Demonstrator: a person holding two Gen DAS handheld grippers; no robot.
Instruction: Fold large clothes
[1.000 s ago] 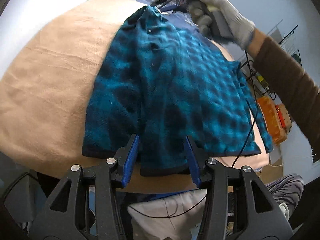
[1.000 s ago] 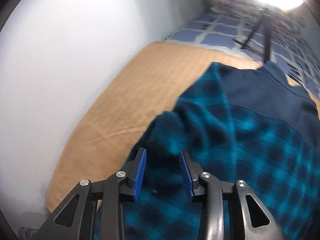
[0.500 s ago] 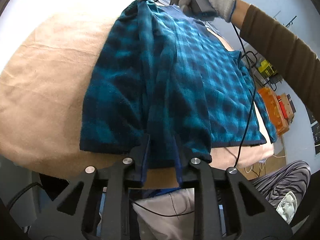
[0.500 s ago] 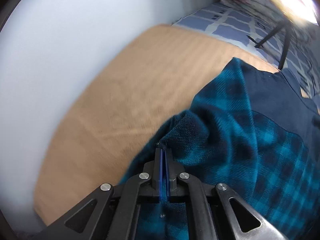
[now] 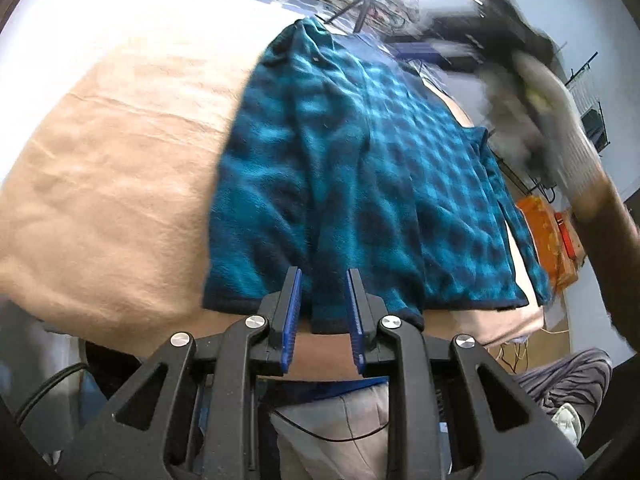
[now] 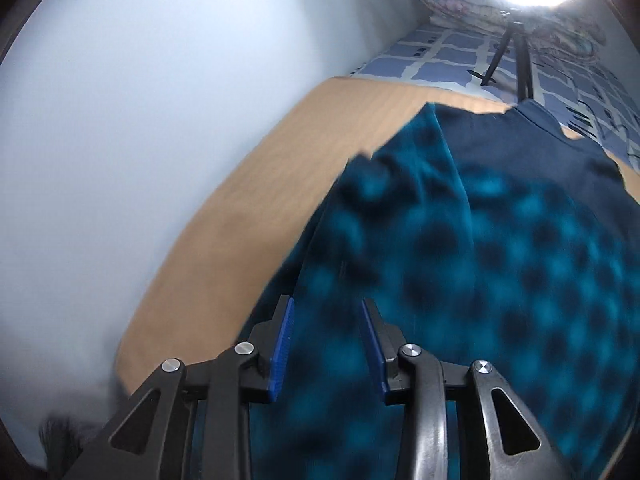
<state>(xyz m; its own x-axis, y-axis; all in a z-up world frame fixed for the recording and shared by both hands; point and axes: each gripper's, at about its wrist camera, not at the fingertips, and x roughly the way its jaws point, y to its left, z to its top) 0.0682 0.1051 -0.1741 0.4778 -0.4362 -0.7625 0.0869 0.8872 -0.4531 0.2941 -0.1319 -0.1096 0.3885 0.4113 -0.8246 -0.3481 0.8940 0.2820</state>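
A teal and dark blue plaid fleece garment (image 5: 360,184) lies flat on a tan blanket (image 5: 112,168), its left part folded inward over the body. My left gripper (image 5: 322,304) is open at the garment's near hem, with a hem fold lying between its blue pads, not clamped. My right gripper (image 6: 326,340) is open and empty, held above the garment (image 6: 480,264) near its folded upper edge. The right gripper also shows blurred in the left wrist view (image 5: 492,20), held in a gloved hand, above the garment's far right side.
A white wall (image 6: 140,140) runs along the blanket's left side. A blue checked sheet (image 6: 460,56) with a small black tripod (image 6: 516,56) and bundled bedding lies beyond the blanket. Orange boxes (image 5: 548,236) stand on the floor at right. The person's legs are below the bed edge.
Both grippers were shut on the garment half a second ago and have opened, letting it go. The right gripper has lifted up and to the right; the folded part now lies on the body.
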